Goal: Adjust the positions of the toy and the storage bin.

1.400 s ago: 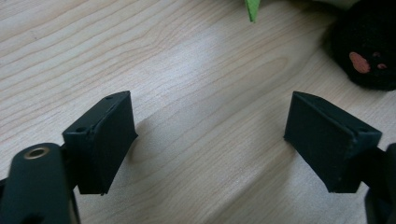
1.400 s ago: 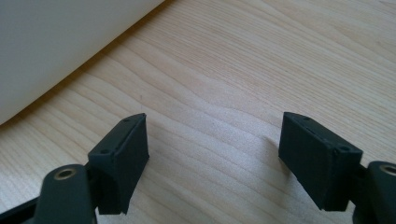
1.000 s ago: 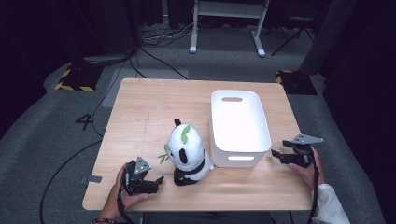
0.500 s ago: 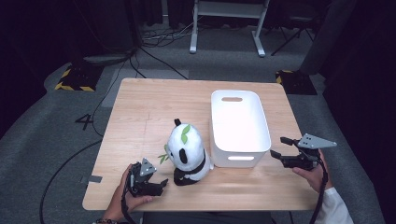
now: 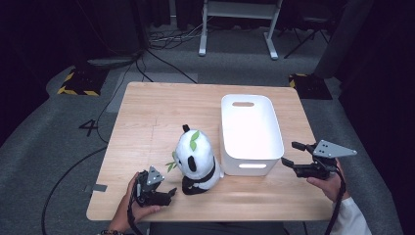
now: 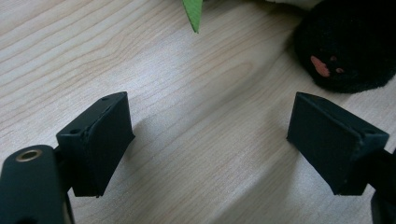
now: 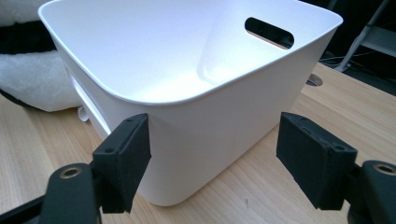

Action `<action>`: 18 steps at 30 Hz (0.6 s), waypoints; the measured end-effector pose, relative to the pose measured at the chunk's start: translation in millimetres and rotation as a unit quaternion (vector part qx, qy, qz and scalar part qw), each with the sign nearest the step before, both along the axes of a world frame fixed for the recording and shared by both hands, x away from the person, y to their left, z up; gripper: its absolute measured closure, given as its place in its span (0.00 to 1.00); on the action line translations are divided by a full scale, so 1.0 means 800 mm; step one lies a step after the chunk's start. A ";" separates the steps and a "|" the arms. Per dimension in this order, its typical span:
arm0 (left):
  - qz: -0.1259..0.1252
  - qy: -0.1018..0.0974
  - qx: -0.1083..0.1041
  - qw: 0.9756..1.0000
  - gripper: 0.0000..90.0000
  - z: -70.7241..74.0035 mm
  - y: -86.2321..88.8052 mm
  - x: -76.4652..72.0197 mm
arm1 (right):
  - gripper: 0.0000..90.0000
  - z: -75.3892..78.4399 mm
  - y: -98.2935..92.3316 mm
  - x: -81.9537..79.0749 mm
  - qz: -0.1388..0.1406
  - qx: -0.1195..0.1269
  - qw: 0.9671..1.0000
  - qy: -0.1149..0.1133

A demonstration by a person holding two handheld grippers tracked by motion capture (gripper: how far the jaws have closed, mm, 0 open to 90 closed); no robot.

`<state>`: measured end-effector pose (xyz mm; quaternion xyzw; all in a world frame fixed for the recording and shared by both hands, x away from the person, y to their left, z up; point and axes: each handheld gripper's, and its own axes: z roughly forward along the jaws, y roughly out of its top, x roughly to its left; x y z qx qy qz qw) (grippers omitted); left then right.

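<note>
The plush panda (image 5: 196, 161) sits on the desk (image 5: 156, 117) just left of the white bin (image 5: 250, 132), both tongs (image 5: 164, 195) (image 5: 294, 154) gaping empty either side, seemingly poised to approach; next likely needs closing on the panda.

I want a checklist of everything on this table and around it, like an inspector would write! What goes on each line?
Surface: light wooden table, bare wood between the things.
Job's things: plush panda sits upright near the front edge; white tub stands beside it, empty inside.
Clutter: nothing seen.
Grippers: left gripper low by the panda, jaws open, holding nothing; right gripper by the tub's near corner, jaws open, holding nothing.
Cables: one cable trails from the right gripper along the sleeve; dark floor cables lie left of the table.
Surroundings: grey carpet, a white stand behind, yellow-black striped floor marks.
</note>
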<state>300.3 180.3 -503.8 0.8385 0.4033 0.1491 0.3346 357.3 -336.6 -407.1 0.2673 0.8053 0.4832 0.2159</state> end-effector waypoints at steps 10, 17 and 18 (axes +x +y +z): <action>-0.003 0.000 0.000 1.000 0.15 0.000 0.000 0.001 | 0.29 0.010 0.009 -0.007 0.012 -0.007 1.000 -0.004; -0.003 0.000 0.000 1.000 0.15 0.000 0.000 0.001 | 0.30 0.018 0.014 -0.017 0.028 -0.010 1.000 -0.006; -0.003 0.000 0.000 1.000 0.15 0.000 0.000 0.001 | 0.30 0.019 0.016 -0.018 0.028 -0.010 1.000 -0.007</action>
